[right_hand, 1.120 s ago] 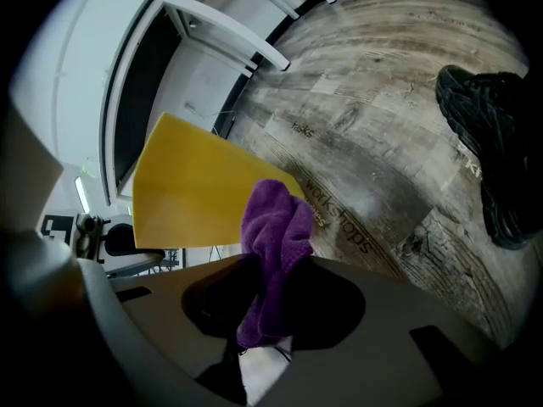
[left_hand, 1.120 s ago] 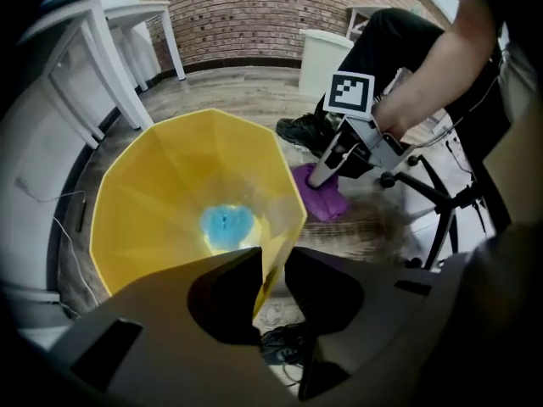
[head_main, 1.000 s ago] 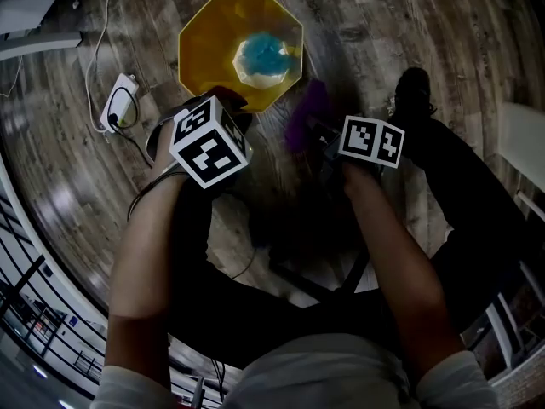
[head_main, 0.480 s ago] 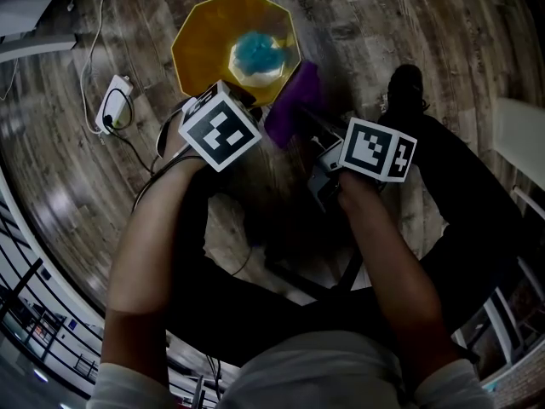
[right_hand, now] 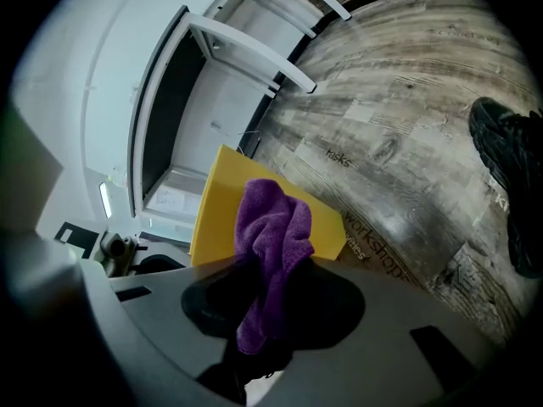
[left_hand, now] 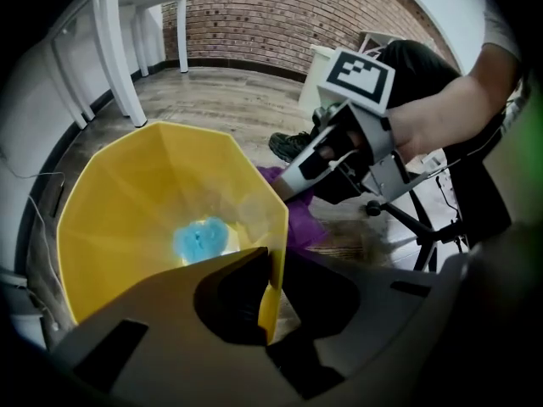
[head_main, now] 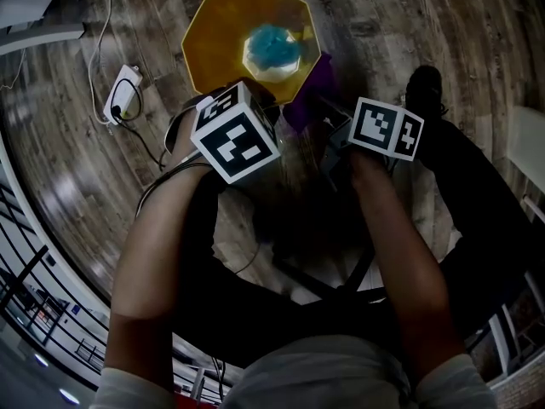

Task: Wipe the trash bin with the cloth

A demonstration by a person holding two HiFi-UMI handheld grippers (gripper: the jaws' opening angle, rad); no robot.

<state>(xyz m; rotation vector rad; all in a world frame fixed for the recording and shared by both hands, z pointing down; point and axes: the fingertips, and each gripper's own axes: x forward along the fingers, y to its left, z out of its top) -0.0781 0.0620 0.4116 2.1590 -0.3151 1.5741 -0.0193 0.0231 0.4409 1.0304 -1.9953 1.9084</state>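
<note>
A yellow eight-sided trash bin (head_main: 217, 37) stands on the wooden floor, with a blue crumpled thing (head_main: 274, 45) at its bottom. My left gripper (left_hand: 270, 265) sits over the bin's near rim. Its jaws have just been closing, and the yellow wall (left_hand: 127, 219) is pinched between them. The right gripper (right_hand: 263, 287) is shut on a purple cloth (right_hand: 271, 227). The cloth (head_main: 311, 92) lies against the outer right side of the bin (right_hand: 212, 210).
A white power strip (head_main: 122, 99) with cables lies on the floor left of the bin. A black shoe (head_main: 423, 88) is at the right. Black stool legs (head_main: 341, 279) stand below my arms. White furniture (left_hand: 110, 32) and a brick wall (left_hand: 280, 15) lie beyond.
The right gripper has carried the purple cloth up the picture, from beside the bin onto its right outer side. The left gripper stays at the bin's near rim.
</note>
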